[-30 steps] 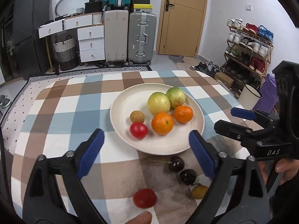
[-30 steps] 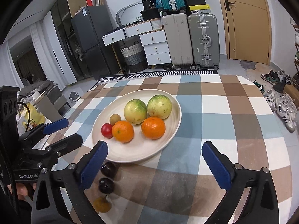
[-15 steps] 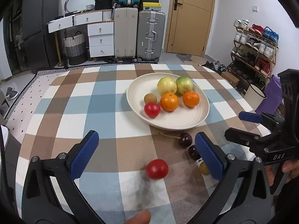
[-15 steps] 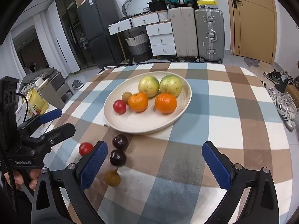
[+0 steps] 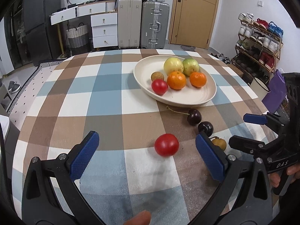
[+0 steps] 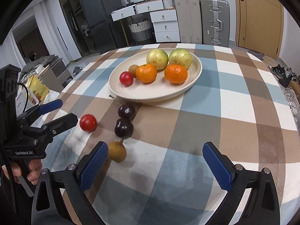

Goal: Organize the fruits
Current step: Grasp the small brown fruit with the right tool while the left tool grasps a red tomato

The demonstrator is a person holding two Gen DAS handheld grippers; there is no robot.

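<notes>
Checked tablecloth (image 5: 105, 86), suitcases behind. Left gripper (image 5: 147, 156) wide, empty, w/ loose cherry tomato (image 5: 166, 144) btwn its tips. Right gripper (image 6: 155, 164) wide, empty, longan (image 6: 116, 151) just beside its left tip. Two cherries (image 6: 124, 120) lie near plate (image 6: 159, 93). Best, I'd say: center on tomato, squeeze softly so it doesn't roll.

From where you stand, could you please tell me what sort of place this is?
Most likely a lived-in home, perhaps a room near the entrance: a shoe rack full of shoes stands near a wooden door, suitcases line the wall, and fruit sits on a checked tablecloth.
</notes>
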